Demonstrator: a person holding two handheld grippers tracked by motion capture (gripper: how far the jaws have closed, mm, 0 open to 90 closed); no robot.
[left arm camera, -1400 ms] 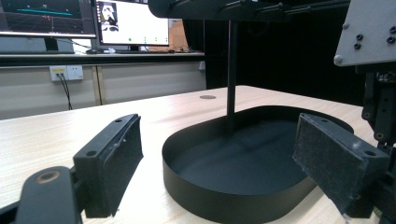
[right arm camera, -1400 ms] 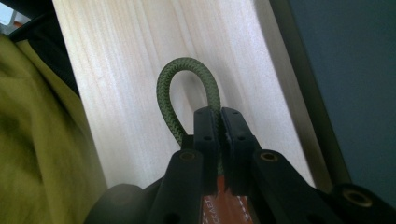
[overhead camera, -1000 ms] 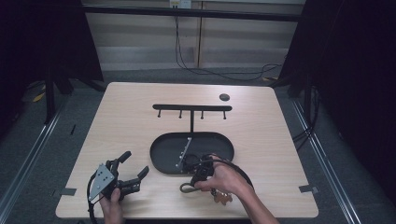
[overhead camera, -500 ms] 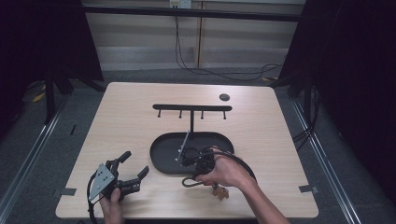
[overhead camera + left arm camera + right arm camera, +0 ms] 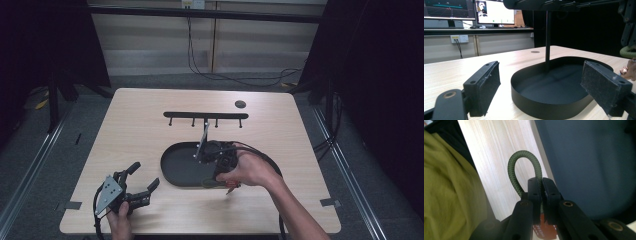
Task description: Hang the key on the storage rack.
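In the high view the left tongs (image 5: 142, 187) are gaping empty at the counter's (image 5: 150, 120) seven o'clock; the left gripper view is facing the black oval metal tray (image 5: 554, 105); in the right gripper view the right tongs (image 5: 541, 185) are pinching a soft, light green braided cord loop (image 5: 522, 162), best held at its base.

The left gripper (image 5: 142, 183), jaws spread wide, points toward 2 o'clock. The right gripper (image 5: 541, 185) is clamped tight, its hand (image 5: 248, 169) reaching toward 10 o'clock.
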